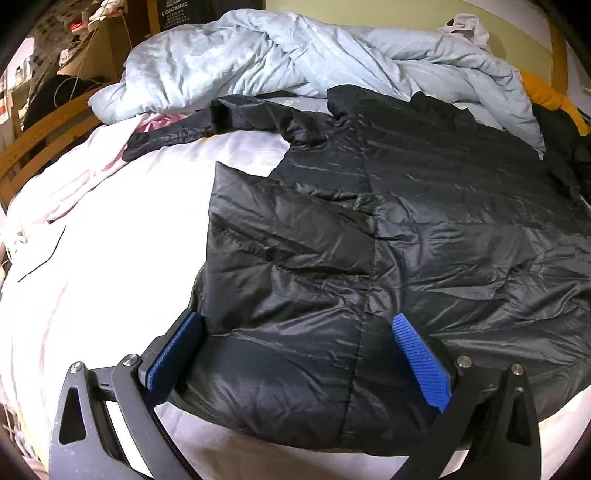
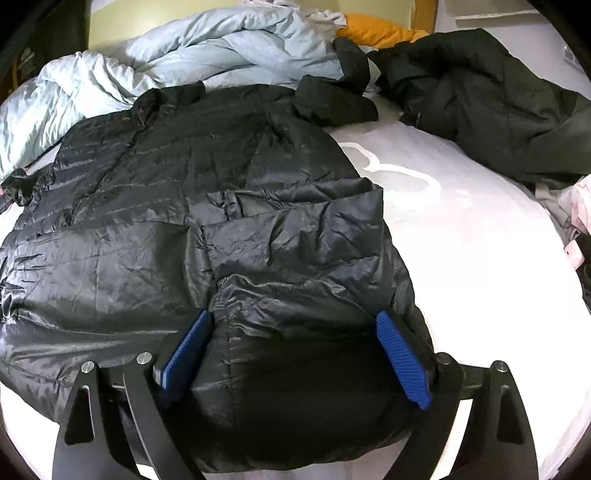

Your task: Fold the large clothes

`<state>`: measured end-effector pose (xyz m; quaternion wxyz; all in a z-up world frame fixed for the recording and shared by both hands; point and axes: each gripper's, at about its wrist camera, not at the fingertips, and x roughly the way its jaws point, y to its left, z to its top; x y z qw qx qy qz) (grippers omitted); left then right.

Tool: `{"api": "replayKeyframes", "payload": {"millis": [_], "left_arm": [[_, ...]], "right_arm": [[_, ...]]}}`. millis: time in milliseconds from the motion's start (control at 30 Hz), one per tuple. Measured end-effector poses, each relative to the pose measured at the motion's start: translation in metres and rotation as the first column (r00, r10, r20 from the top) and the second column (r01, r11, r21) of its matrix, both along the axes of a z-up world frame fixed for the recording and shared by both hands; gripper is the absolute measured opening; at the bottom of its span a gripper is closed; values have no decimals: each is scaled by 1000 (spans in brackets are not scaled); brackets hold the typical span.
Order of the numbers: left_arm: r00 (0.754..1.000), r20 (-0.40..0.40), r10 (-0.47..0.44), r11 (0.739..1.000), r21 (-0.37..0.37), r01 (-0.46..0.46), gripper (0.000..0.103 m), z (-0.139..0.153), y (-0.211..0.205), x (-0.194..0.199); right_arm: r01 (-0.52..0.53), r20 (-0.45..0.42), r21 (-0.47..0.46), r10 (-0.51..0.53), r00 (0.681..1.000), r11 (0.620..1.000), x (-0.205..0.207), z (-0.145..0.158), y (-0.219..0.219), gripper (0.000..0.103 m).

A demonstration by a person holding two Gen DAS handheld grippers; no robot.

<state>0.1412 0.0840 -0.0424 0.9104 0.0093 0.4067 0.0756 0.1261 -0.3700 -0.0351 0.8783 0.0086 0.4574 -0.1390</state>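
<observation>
A black quilted down jacket (image 1: 388, 229) lies flat on a white bed sheet (image 1: 110, 258), hem toward me, collar far. Both lower side panels are folded inward over its body. One sleeve (image 1: 192, 125) stretches out to the far left. My left gripper (image 1: 297, 321) is open, blue pads wide apart over the hem's left part. In the right wrist view the same jacket (image 2: 184, 221) fills the left and centre. My right gripper (image 2: 293, 319) is open over the hem's right part. Neither gripper holds cloth.
A crumpled pale blue duvet (image 1: 258, 55) lies at the head of the bed. A second dark jacket (image 2: 480, 96) and an orange garment (image 2: 373, 31) lie far right. Pink clothing (image 1: 96, 173) lies left. A wooden bed rail (image 1: 44, 129) runs along the left.
</observation>
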Motion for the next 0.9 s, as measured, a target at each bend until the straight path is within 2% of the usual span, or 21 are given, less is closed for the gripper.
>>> {"api": "replayKeyframes", "payload": {"millis": [133,200,267,367,467,600,767,900], "left_arm": [[1000,3,4,999,39,-4,103,3,-5,-5],[1000,25,0,996,84,-2,103,8,-10,-9],[996,81,-29,989,144,17,102,20,-18,-17],[975,195,-105,978,198,65,102,46,-30,-34],[944,293,-151,977,188,98,102,69,-36,-52],[915,357,-187,979,146,144,102,85,-38,-67],[893,404,-196,979,128,157,103,94,-34,-74],[888,420,-188,982,87,167,103,102,-30,-75]], "right_arm": [[6,-15,20,-5,1000,1000,-2,2,-1,91],[12,-17,23,-12,1000,1000,-4,4,-1,91],[19,5,31,-19,1000,999,-11,11,-1,91],[18,63,58,-22,998,998,-20,27,-4,91],[8,132,77,-18,991,997,-28,46,-5,91],[-13,218,56,1,976,998,-37,62,-1,91],[-44,287,-76,64,956,996,-48,78,18,92],[-80,317,-91,105,943,993,-53,83,26,92]]}}
